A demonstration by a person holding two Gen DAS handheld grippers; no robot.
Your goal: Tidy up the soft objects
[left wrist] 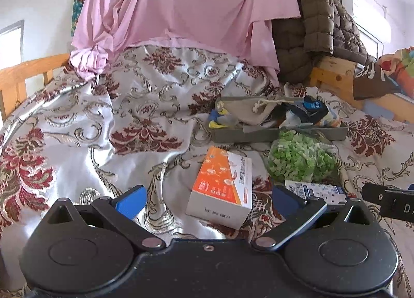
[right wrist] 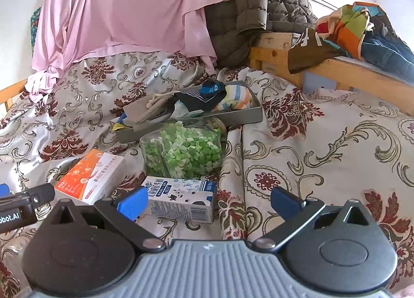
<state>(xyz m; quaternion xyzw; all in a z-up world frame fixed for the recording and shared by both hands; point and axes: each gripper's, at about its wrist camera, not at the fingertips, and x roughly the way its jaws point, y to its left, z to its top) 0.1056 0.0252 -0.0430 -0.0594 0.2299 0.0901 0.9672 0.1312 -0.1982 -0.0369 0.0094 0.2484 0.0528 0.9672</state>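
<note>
Presently: left gripper, right gripper hovered over bed, jaws wide, empty. Socks, pouch lay in tray. Advice: pinch loose cloth mid-fold, skip boxes.
</note>
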